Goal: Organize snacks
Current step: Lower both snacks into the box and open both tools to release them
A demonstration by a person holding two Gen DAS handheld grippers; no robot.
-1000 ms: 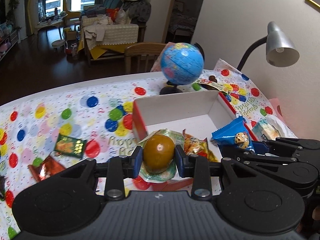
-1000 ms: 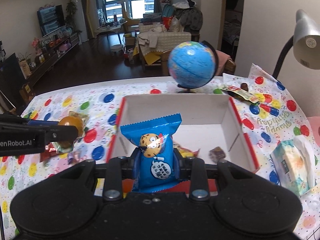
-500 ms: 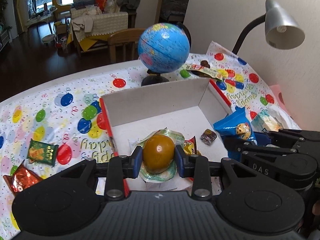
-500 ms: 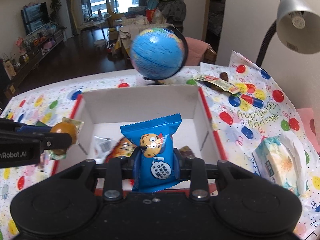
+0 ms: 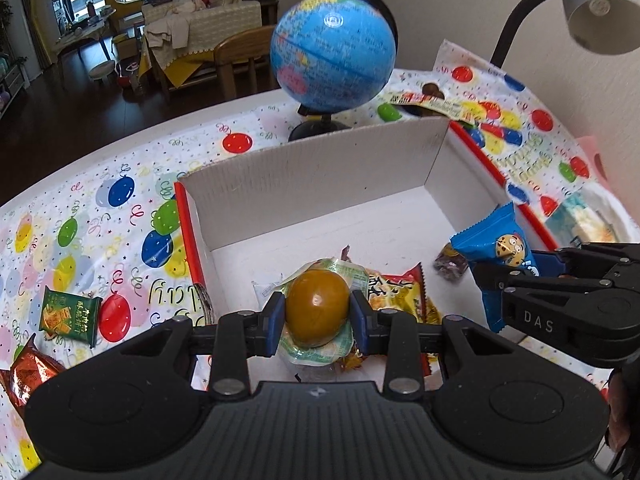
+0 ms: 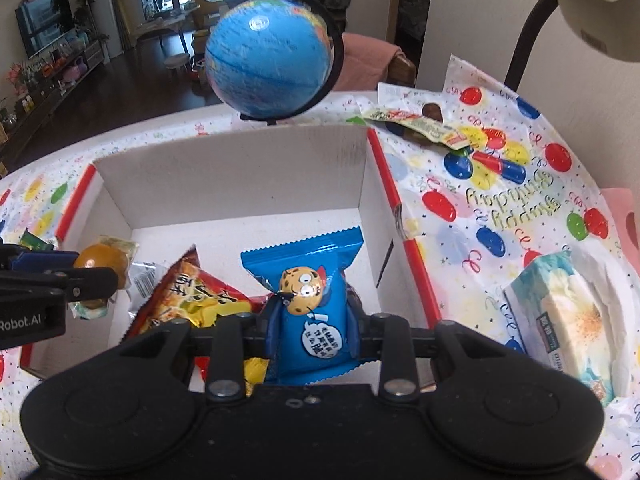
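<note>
A blue globe (image 5: 332,48) stands on the balloon-print tablecloth (image 5: 120,216), straight ahead of the fingers. A grey lamp (image 5: 600,8) hangs far right. A tissue pack (image 6: 568,312) lies right of them.

One white box (image 5: 320,176), one globe (image 5: 334,52), one lamp (image 5: 600,12), two tools, one tissue pack (image 6: 568,312), one blue cookie packet (image 6: 312,312)

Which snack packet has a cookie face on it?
The blue packet, clamped in the right gripper over the box. It alone shows a googly-eyed cookie; the orange packet lying in the box does not.
</note>
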